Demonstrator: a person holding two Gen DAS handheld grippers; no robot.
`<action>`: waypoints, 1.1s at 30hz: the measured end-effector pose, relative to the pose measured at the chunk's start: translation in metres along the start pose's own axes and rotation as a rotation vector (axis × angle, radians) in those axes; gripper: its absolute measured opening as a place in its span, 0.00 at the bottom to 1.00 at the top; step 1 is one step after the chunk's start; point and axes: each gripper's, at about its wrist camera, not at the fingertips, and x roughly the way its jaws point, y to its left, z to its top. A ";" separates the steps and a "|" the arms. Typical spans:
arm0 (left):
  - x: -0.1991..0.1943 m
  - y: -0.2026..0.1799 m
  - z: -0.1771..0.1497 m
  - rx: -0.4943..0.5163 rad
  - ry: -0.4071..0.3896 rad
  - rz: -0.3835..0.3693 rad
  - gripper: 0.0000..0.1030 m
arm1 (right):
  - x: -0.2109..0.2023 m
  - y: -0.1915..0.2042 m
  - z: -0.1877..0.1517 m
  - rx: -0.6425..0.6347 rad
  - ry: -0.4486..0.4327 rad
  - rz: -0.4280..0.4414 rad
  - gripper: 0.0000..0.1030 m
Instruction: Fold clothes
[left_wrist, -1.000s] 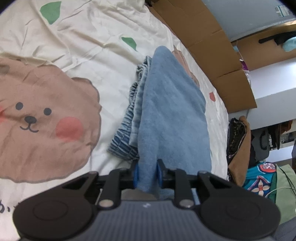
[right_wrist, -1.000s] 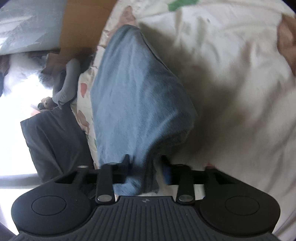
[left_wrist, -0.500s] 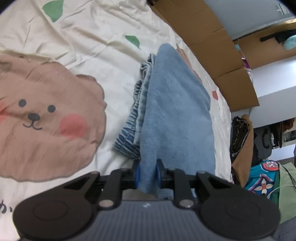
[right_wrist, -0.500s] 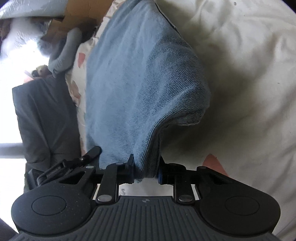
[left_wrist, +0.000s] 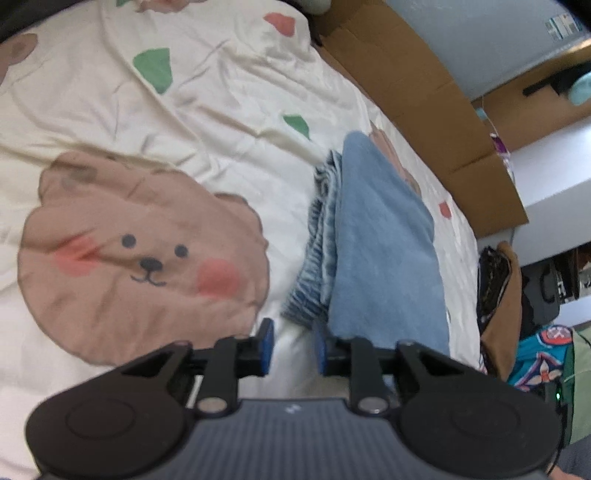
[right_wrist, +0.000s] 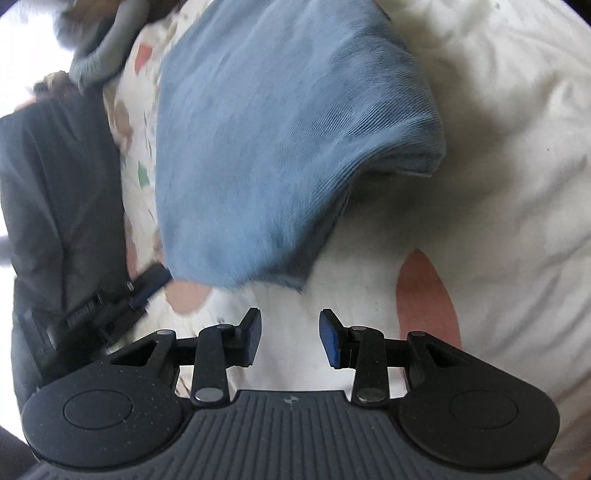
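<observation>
Now, change: both grippers have let go of the blue denim garment (left_wrist: 384, 258).
left gripper (left_wrist: 291, 345): jaws opening, empty, lower centre.
right gripper (right_wrist: 290, 338): jaws opening, empty, lower centre.
meaning: this fold looks laid on the bedsheet (left_wrist: 221, 110).

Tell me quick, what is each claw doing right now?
Left gripper: opening, nothing between its pads, beside the folded blue denim garment.
Right gripper: opening, empty, just short of that garment.

Both the left gripper (left_wrist: 291, 343) and right gripper (right_wrist: 290, 338) are opening, having released the folded blue denim garment (left_wrist: 380, 251), and are drawing back.
</observation>
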 end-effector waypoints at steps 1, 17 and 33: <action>0.000 -0.002 0.004 0.002 -0.013 -0.006 0.30 | -0.004 0.001 0.000 -0.007 -0.003 -0.010 0.37; 0.054 -0.030 0.051 0.000 -0.063 -0.114 0.58 | -0.072 0.007 0.033 -0.120 -0.081 -0.195 0.48; 0.123 -0.022 0.065 0.004 0.105 -0.180 0.67 | -0.068 0.002 0.114 -0.137 -0.252 -0.182 0.61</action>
